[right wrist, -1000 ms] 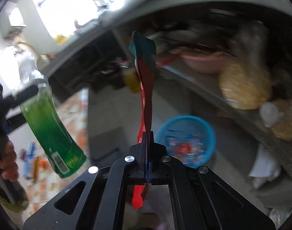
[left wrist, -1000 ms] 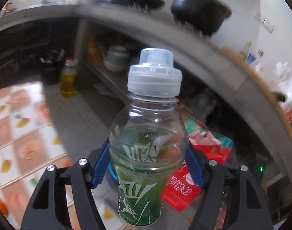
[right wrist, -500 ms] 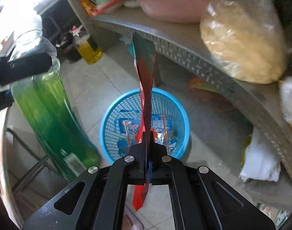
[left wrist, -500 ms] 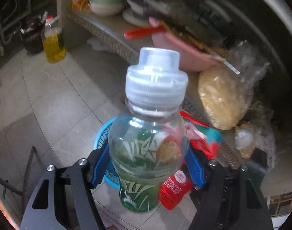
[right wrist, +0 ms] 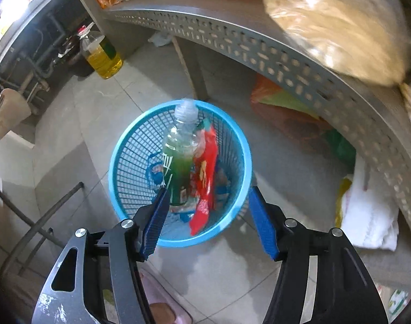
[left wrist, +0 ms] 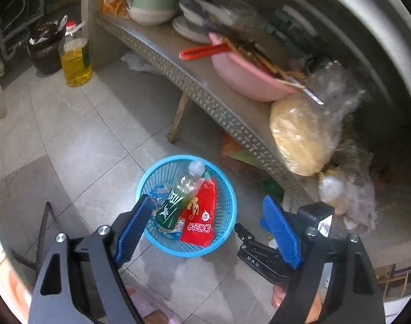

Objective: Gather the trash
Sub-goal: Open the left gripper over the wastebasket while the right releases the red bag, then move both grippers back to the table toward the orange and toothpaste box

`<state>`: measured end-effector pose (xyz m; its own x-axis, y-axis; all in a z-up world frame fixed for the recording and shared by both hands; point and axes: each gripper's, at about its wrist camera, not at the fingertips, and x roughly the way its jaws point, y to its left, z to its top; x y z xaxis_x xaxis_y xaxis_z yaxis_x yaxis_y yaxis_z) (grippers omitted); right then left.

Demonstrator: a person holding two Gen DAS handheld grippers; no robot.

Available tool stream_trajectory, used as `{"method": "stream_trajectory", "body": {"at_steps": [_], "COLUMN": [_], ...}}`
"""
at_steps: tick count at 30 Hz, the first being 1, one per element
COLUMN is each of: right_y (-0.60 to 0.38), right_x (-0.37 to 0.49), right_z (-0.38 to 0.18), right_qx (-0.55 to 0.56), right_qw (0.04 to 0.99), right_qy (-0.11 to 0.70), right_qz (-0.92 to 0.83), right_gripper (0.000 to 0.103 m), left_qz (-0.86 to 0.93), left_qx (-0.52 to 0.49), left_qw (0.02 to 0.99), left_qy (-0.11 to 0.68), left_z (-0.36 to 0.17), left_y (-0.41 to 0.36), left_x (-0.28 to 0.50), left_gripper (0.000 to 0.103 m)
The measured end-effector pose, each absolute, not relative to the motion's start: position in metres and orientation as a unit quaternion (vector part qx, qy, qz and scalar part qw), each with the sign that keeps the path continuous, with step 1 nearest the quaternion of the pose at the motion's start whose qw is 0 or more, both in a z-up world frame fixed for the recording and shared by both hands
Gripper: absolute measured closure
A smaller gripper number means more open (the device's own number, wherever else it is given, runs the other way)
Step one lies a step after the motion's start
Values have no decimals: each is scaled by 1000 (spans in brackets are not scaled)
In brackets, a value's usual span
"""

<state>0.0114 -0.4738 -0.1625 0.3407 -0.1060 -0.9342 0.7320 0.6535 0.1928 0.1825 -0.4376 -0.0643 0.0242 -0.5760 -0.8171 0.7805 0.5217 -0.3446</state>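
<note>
Left wrist view: the left gripper [left wrist: 205,221], jaws just widened and empty, frames the blue basket [left wrist: 229,210] at lower centre; the green bottle [left wrist: 178,197] and red wrapper [left wrist: 200,216] lie inside.

Right wrist view: the right gripper [right wrist: 208,218], jaws just parted and empty, hangs over the basket [right wrist: 119,167] at centre frame, bottle [right wrist: 178,156] and wrapper [right wrist: 205,178] within.

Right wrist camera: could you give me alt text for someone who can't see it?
A blue basket on a tiled floor holds a green bottle and a red wrapper. The right gripper hangs above with its fingers apart and empty.
</note>
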Motion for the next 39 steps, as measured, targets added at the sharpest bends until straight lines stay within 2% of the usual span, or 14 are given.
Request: {"method": "stream_trajectory", "body": {"at_steps": [4, 6, 11, 17, 21, 31, 39], "right_y": [-456, -443, -410, -371, -330, -228, -165], "right_x": [-5, -12, -16, 1, 16, 51, 65], "right_z": [-150, -138, -86, -6, 37, 65, 69], "right_qx": [309, 309, 279, 216, 164, 71, -15], "right_qw": [767, 774, 809, 872, 903, 917, 922], "right_qy": [496, 489, 467, 402, 374, 386, 380], "right_qz": [-267, -258, -224, -178, -136, -70, -66], "right_gripper": [44, 40, 36, 18, 8, 8, 8], "left_qz": [-491, -499, -501, -474, -442, -314, -266], "left_qx": [99, 92, 54, 13, -12, -10, -61], "left_qw": [718, 723, 746, 792, 826, 897, 894], "left_qy": [484, 469, 436, 384, 351, 312, 354], "left_z": [-33, -17, 11, 29, 39, 32, 6], "left_y": [-404, -379, -311, -217, -153, -31, 31], "left_x": [169, 160, 144, 130, 121, 101, 104], "left_gripper": [20, 19, 11, 6, 6, 6, 6]}}
